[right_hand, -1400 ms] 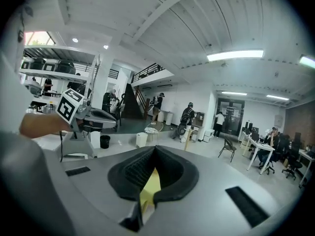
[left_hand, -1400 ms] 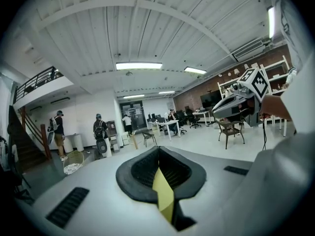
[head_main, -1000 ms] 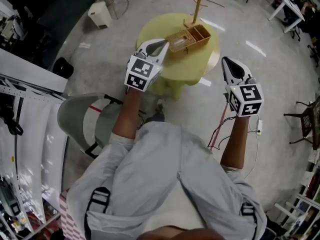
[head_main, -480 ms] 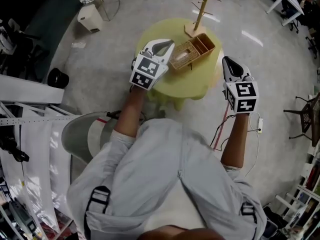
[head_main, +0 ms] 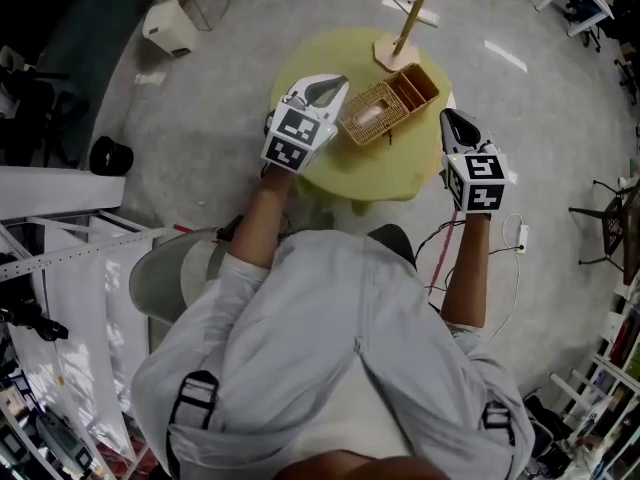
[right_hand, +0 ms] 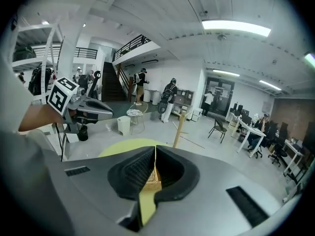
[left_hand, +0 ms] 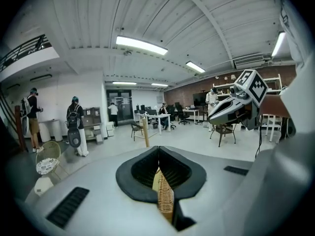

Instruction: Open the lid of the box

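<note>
Sitting near the middle of the round yellow table [head_main: 312, 66], the light brown woven box [head_main: 385, 104] looks closed. The left gripper [head_main: 331, 88] and the right gripper [head_main: 454, 123] both have jaws pressed together, holding nothing. Poking like that could just shove the box away.

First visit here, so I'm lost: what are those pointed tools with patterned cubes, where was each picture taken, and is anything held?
No robot here: a person holds a two-jaw gripper in each hand, the left gripper and the right gripper; the cubes belong to them. One picture comes from a camera on the person's head, looking down. The other two come from cameras riding on each gripper. On the yellow table stand a wicker box and a wooden stand. Both grippers are shut, holding nothing.
</note>
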